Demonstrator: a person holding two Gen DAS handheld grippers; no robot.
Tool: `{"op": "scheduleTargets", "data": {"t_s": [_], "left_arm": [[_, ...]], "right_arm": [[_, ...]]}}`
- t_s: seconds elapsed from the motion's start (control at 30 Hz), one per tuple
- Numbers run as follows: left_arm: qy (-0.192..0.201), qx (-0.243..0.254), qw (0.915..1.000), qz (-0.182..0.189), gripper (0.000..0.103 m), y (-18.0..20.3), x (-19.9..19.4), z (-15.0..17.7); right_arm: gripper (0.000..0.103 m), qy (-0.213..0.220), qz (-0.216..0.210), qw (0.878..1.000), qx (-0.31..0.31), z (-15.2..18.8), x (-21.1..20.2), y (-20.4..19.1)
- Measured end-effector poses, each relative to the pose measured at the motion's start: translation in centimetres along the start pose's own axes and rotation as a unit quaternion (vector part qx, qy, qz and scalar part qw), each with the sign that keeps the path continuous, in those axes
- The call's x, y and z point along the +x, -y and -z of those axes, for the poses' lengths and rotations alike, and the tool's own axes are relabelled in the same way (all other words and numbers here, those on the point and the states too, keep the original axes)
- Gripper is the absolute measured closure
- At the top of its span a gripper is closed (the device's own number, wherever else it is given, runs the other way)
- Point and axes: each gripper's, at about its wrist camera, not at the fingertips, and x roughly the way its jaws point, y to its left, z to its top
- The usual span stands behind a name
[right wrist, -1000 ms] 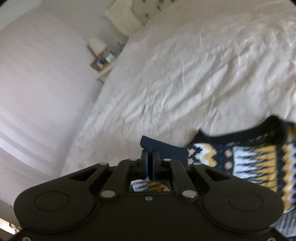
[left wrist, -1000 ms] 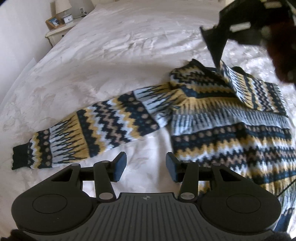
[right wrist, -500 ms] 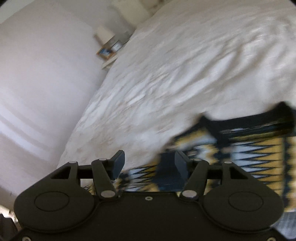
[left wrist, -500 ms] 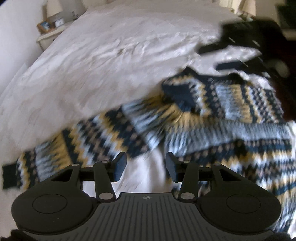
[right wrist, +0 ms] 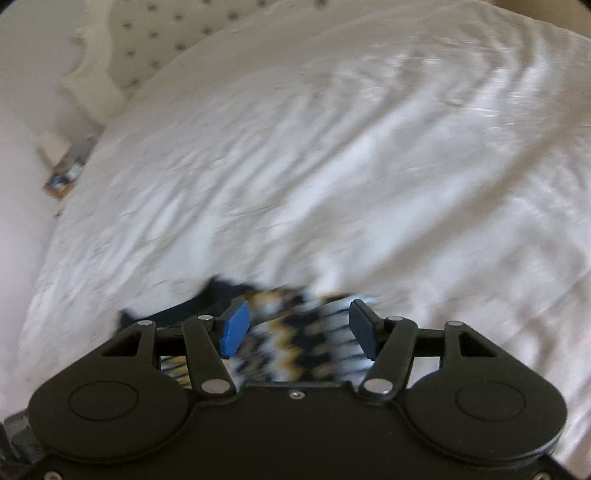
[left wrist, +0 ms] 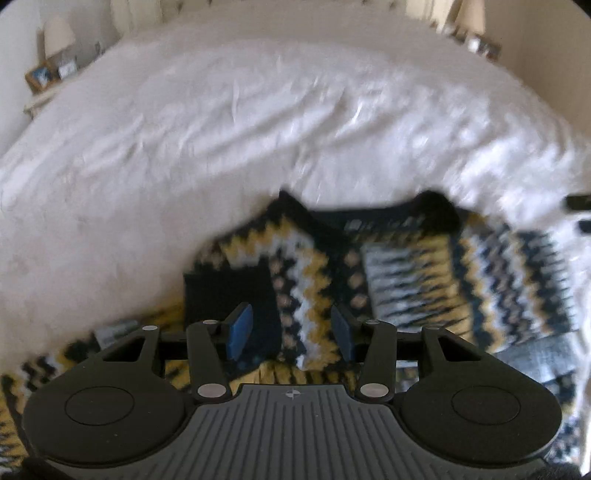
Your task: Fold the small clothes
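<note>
We see the patterned sweater (left wrist: 406, 288) lying on the white bedspread (left wrist: 221, 129), filling the lower centre and right of the left wrist frame. Its knit runs in zigzag bands of navy, mustard, pale blue and white. The dark neckline sits near mid-frame, at the sweater's far edge. A sleeve (left wrist: 295, 280) lies folded over the body, running from the upper shoulder area down toward the bottom centre; its dark cuff (left wrist: 225, 288) sits just above the left gripper's left pad. Both views are motion-blurred, so fine detail of the knit is uncertain.

Left gripper (left wrist: 291, 330): jaws spread apart, blue pads clearly separated, nothing between them. We see the folded sleeve in the gap beyond the pads; whether the pads touch the fabric we cannot tell.

Right gripper (right wrist: 298, 328): jaws likewise released and wide, holding nothing. In the right wrist view a blurred part of the sweater (right wrist: 288, 332) shows at the bottom centre, between and just beyond the pads, with a dark edge extending to the lower left. The bedspread (right wrist: 332, 166) takes up the rest of that frame.

Upper left of the left wrist frame: a nightstand (left wrist: 40, 99) with a lamp (left wrist: 57, 35) and a framed picture (left wrist: 38, 75). Upper left of the right wrist frame: a tufted headboard (right wrist: 155, 40).
</note>
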Motion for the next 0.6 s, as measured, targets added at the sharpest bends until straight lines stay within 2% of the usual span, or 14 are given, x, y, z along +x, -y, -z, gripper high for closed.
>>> {"op": "scheduleTargets", "data": {"t_s": [0.07,0.1,0.13,0.2,0.3,0.47,0.5,0.53,0.57,0.6], "left_arm": [[-0.039,0.000,0.9991,-0.017,0.057,-0.1,2.2,0.9],[-0.067,0.001,0.9976,-0.019,0.057,-0.2,3.4,1.7],[-0.078,-0.002,0.9968,-0.014,0.056,-0.5,3.9,2.6],[-0.054,-0.001,0.9985,-0.011,0.056,-0.8,3.6,3.7],[-0.053,0.010,0.9984,-0.015,0.056,-0.8,3.3,4.1],[-0.057,-0.004,0.9982,-0.020,0.055,-0.5,3.3,3.7],[-0.056,-0.006,0.9982,-0.020,0.055,-0.5,3.3,3.7],[-0.055,-0.005,0.9982,-0.022,0.055,-0.4,3.4,3.8],[-0.054,-0.004,0.9983,-0.023,0.055,-0.3,3.3,3.5],[-0.053,-0.004,0.9983,-0.023,0.055,-0.4,3.3,3.5]], "right_arm": [[0.038,-0.005,0.010,1.000,0.007,-1.0,0.9,1.4],[0.038,-0.010,0.013,1.000,0.013,-1.5,1.6,2.0],[0.038,-0.016,0.015,1.000,0.017,-1.8,2.4,2.4],[0.038,-0.033,0.013,0.999,0.023,-2.5,4.1,3.0],[0.038,-0.061,-0.001,0.998,0.017,-3.0,6.6,3.2],[0.038,-0.117,-0.020,0.993,0.007,-2.5,9.2,2.9],[0.041,-0.129,-0.022,0.991,0.002,-2.2,9.5,2.8],[0.056,-0.136,-0.024,0.990,-0.004,-2.0,9.7,2.7],[0.078,-0.141,-0.025,0.990,-0.018,-1.7,9.7,2.5],[0.085,-0.142,-0.021,0.989,-0.037,-1.4,9.6,2.2]]}}
